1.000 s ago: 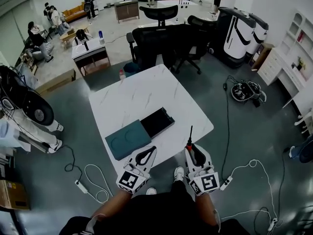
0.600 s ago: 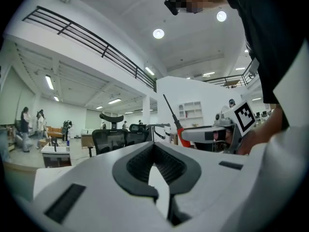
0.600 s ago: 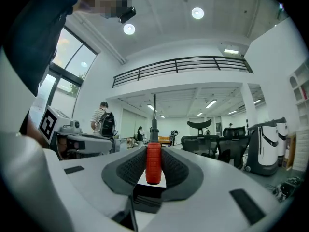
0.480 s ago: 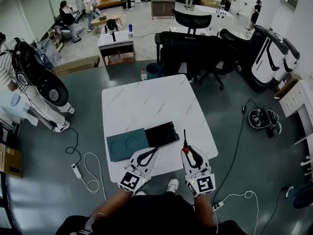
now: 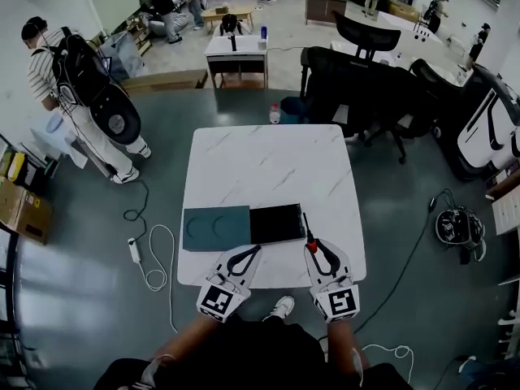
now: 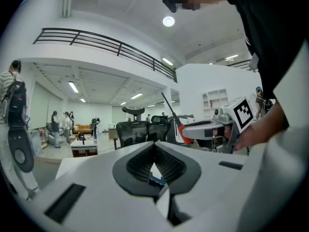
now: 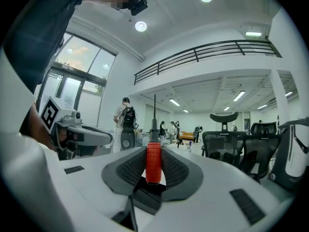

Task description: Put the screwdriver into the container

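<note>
The screwdriver (image 5: 309, 235), with a red handle and a thin dark shaft, stands up between the pads of my right gripper (image 5: 315, 248), which is shut on the handle. Its shaft points toward the right edge of the black container (image 5: 277, 223). That open, shallow container lies near the front of the white marble table (image 5: 268, 165), with a teal lid (image 5: 215, 227) right beside it on the left. In the right gripper view the red handle (image 7: 153, 162) sits upright between the jaws. My left gripper (image 5: 249, 254) hovers just in front of the lid, shut and holding nothing.
Black office chairs (image 5: 357, 80) crowd the table's far right edge. A person with a backpack (image 5: 85, 75) stands on the floor to the left. A power strip and cable (image 5: 138, 250) lie left of the table, and a robot base (image 5: 459, 227) to the right.
Both grippers have come forward over the table's front edge. The screwdriver, still gripped, now reaches the container's right side. The view has swung so the table sits squarely ahead.
</note>
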